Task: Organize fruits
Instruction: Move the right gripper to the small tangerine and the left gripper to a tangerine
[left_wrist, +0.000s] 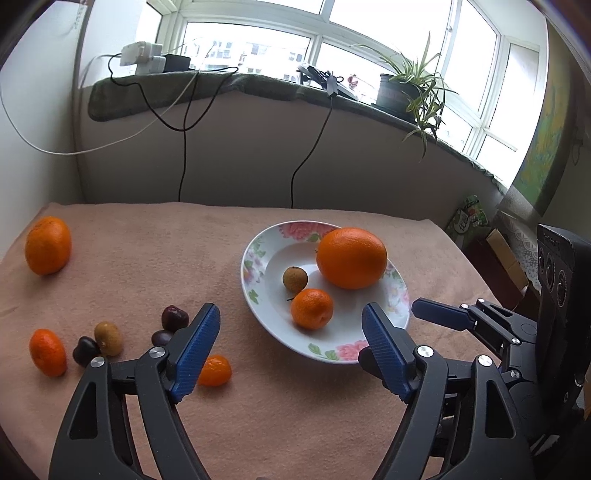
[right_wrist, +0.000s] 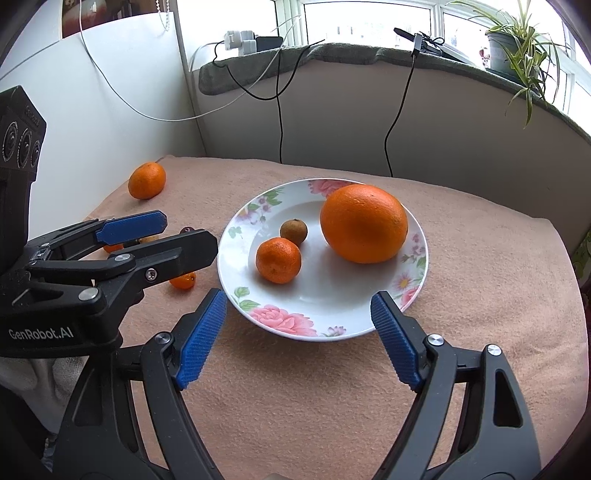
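Note:
A floral white plate (left_wrist: 266, 254) (right_wrist: 332, 295) holds a large orange (left_wrist: 351, 257) (right_wrist: 364, 223), a small tangerine (left_wrist: 311, 308) (right_wrist: 277, 260) and a brown longan (left_wrist: 294, 279) (right_wrist: 293, 230). Left of the plate lie a tangerine (left_wrist: 47, 352), a yellow-green fruit (left_wrist: 108, 338), dark red fruits (left_wrist: 174, 317), and a kumquat (left_wrist: 215, 370) (right_wrist: 183, 281). A bigger tangerine (left_wrist: 48, 244) (right_wrist: 146, 180) sits far left. My left gripper (left_wrist: 291, 325) is open and empty above the plate's near-left edge. My right gripper (right_wrist: 299, 310) is open and empty at the plate's near rim.
A pinkish cloth (left_wrist: 258, 406) (right_wrist: 295, 406) covers the table. A wall with hanging cables (left_wrist: 183, 158) stands behind. A potted plant (left_wrist: 406, 92) (right_wrist: 517, 44) sits on the window sill. Boxes and a green packet (left_wrist: 469, 221) lie beyond the table's right edge.

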